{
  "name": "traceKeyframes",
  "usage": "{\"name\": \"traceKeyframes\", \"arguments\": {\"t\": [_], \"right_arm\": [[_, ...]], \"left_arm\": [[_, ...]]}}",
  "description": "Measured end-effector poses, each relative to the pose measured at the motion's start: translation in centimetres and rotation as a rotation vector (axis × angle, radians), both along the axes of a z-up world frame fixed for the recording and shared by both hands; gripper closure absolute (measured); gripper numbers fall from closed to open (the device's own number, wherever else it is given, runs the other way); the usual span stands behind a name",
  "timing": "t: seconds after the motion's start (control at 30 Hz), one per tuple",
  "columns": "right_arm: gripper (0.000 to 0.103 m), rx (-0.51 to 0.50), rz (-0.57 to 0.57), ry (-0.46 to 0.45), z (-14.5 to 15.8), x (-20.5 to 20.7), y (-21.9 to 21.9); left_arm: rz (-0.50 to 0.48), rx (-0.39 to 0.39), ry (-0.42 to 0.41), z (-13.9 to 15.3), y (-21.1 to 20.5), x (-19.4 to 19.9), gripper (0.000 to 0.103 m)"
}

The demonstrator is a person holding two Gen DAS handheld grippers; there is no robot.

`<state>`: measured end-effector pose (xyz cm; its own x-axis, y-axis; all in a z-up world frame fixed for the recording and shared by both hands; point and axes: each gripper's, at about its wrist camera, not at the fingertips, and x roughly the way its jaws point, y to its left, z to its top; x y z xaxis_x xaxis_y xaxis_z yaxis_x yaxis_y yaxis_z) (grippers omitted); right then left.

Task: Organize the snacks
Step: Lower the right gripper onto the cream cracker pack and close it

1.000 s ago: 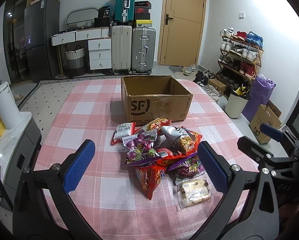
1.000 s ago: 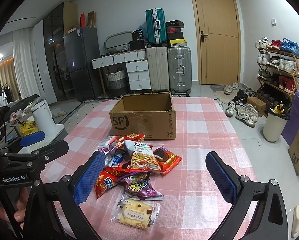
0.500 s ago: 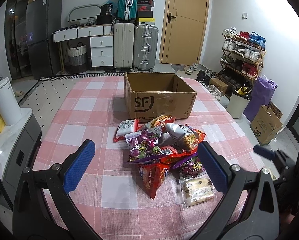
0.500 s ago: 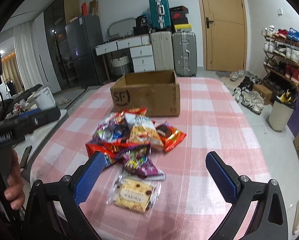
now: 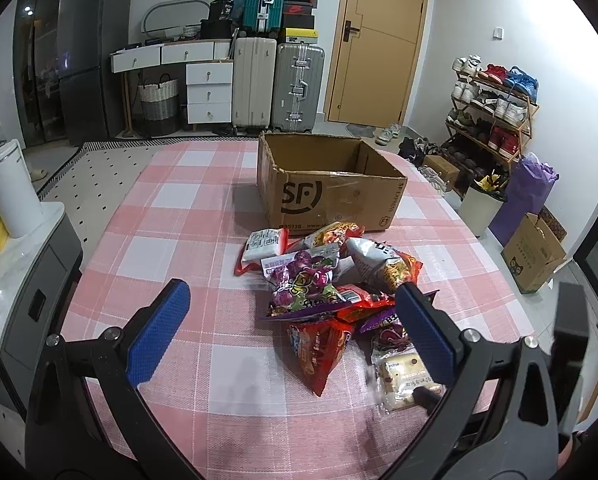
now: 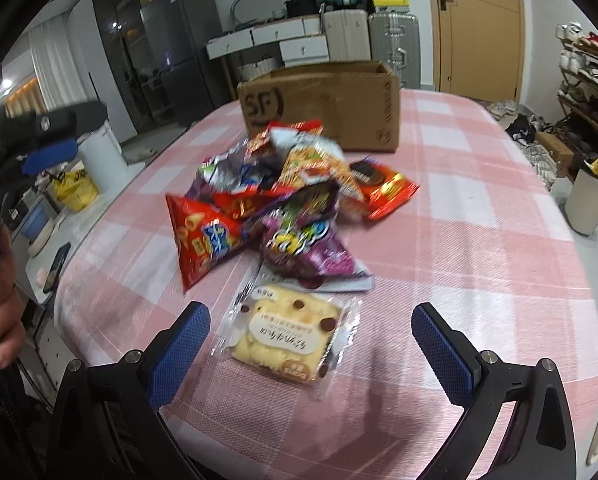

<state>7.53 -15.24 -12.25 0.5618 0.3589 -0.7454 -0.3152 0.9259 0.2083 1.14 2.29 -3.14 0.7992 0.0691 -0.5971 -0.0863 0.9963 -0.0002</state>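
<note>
A pile of snack bags (image 5: 331, 280) lies on the pink checked table (image 5: 171, 216), in front of an open SF cardboard box (image 5: 331, 196). My left gripper (image 5: 295, 332) is open above the near side of the pile. My right gripper (image 6: 311, 344) is open and low, its blue fingers either side of a clear-wrapped cookie packet (image 6: 287, 336). The packet also shows in the left wrist view (image 5: 403, 376). Behind it lie a purple bag (image 6: 307, 240) and a red chip bag (image 6: 207, 236). The box (image 6: 323, 104) stands beyond.
A white side counter (image 5: 15, 256) with a white canister (image 5: 11, 188) stands left of the table. Suitcases (image 5: 279, 80), drawers and a door are at the back. A shoe rack (image 5: 495, 108), a bin and bags stand on the floor at the right.
My right gripper has dropped and moved forward, so the cookie packet now sits between its open fingers. My left gripper has shifted slightly closer to the pile.
</note>
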Motion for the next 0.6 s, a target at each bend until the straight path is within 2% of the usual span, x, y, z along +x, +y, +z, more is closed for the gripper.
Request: {"name": "traceKeyframes", "arguments": {"t": [0.23,0.47,0.6], "right_arm": [[0.0,-0.019,0.026,0.05,-1.6,0.5,1.9],[0.001,-0.069,0.02,0.109,-3.1,0.9,3.6],[0.004,-0.127,0.011,0.089,-3.4,1.1,4.4]], "left_arm": [[0.007,-0.032,0.031,-1.1,0.8,0.6,0.001],[0.009,-0.035,0.014,-1.9,1.7,1.0,0.001],[0.015,-0.038,0.032,-2.2,2.3,1.2,0.001]]}}
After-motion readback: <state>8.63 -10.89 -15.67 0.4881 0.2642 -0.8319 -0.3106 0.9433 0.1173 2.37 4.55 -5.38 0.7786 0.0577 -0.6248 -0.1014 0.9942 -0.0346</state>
